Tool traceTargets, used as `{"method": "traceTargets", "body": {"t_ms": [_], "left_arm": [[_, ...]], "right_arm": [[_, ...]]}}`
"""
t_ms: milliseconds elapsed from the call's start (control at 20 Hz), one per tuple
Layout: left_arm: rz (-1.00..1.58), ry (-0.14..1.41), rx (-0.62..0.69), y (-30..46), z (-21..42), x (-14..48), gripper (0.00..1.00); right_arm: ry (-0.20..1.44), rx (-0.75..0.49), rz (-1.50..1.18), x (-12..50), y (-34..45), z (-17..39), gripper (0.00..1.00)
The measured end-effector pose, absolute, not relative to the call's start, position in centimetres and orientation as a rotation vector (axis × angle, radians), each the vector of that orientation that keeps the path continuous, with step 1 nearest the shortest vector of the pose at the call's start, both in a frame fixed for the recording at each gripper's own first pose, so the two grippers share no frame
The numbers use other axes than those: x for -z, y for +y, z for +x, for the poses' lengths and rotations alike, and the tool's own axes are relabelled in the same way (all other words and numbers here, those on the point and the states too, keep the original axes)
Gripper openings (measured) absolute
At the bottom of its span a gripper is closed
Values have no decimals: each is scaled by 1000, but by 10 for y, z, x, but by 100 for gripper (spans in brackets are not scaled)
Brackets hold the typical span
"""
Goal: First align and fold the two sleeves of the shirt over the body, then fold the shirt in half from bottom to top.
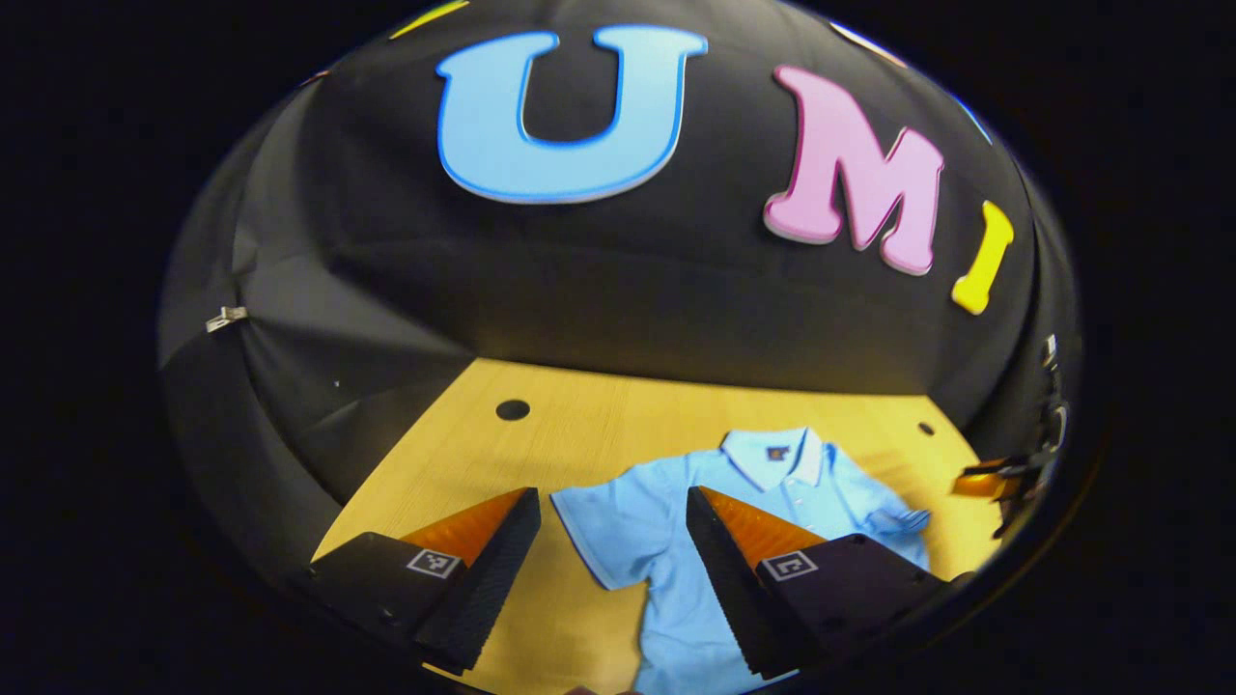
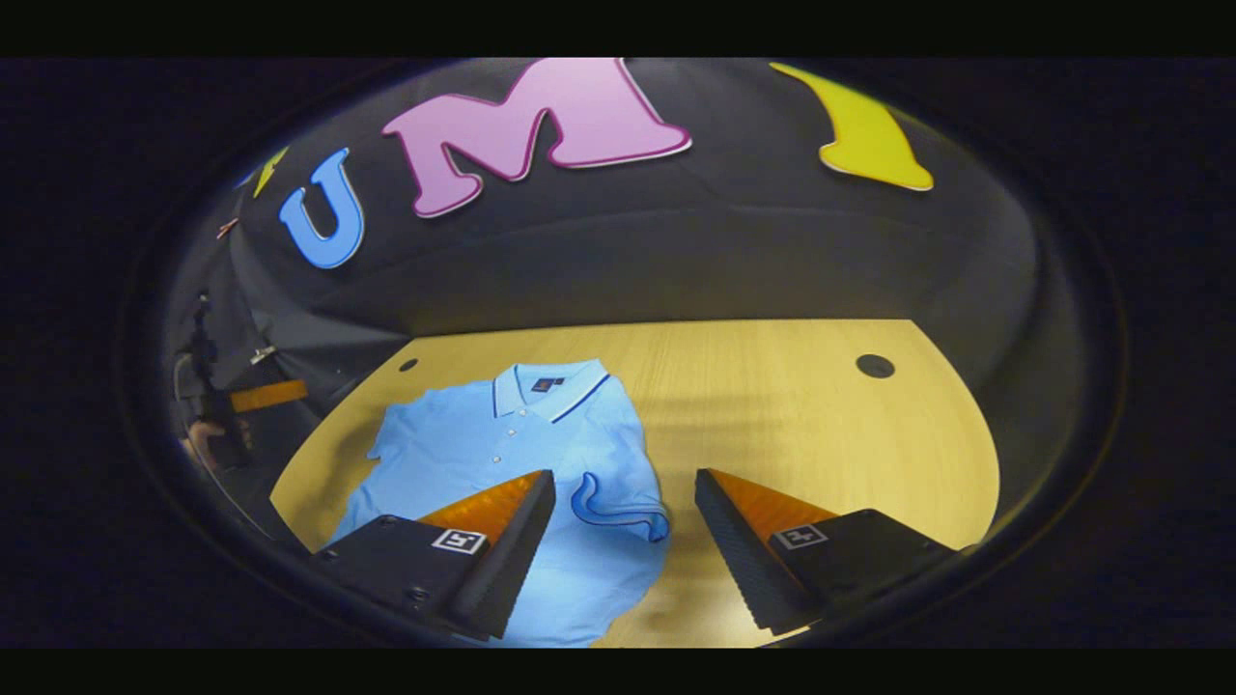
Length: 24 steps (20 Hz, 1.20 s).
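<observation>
A light blue polo shirt (image 1: 676, 579) lies face up on the wooden table (image 1: 599, 405), collar toward the back wall. In the left gripper view its near sleeve (image 1: 594, 536) is spread flat on the wood, and my left gripper (image 1: 610, 494) hovers open over that sleeve's edge, holding nothing. In the right gripper view the shirt (image 2: 483, 444) has its other sleeve (image 2: 618, 507) folded inward and rumpled on the body. My right gripper (image 2: 626, 475) stands open just above that folded sleeve, with nothing between its fingers.
The table has round holes near the back corners (image 1: 513, 409) (image 2: 875, 366). Bare wood (image 2: 821, 434) stretches to the right of the shirt. The other gripper (image 1: 1004, 478) shows at the far right, and the left one with a hand (image 2: 208, 439) at the far left. Black cloth walls enclose the table.
</observation>
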State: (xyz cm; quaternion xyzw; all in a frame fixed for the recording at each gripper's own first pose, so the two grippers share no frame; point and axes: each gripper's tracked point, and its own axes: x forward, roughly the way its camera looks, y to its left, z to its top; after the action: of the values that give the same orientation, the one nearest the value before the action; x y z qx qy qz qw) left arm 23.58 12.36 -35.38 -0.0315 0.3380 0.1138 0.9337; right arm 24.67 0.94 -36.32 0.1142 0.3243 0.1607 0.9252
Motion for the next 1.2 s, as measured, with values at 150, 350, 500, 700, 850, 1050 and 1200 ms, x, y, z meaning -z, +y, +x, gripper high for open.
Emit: {"method": "traceTargets", "body": {"t_ms": [150, 350, 500, 700, 850, 1050, 1200], "left_arm": [[-43, 828, -229, 140, 257, 415, 97], [39, 979, -255, 158, 281, 481, 97], [30, 1014, -231, 154, 287, 505, 99], [61, 1028, -147, 130, 291, 506, 18], [20, 928, -33, 88, 314, 475, 6], [-35, 934, 193, 20, 305, 447, 6], [-57, 975, 260, -11, 294, 457, 6]], "right_arm": [[653, -296, 217, 356, -13, 236, 92], [689, -241, 262, 366, -31, 219, 92], [690, -209, 270, 375, -41, 216, 92], [705, -183, 310, 384, -49, 209, 92], [698, -178, 333, 383, -46, 207, 92], [696, -190, 329, 383, -39, 206, 92], [693, -205, 334, 382, -32, 204, 92]]}}
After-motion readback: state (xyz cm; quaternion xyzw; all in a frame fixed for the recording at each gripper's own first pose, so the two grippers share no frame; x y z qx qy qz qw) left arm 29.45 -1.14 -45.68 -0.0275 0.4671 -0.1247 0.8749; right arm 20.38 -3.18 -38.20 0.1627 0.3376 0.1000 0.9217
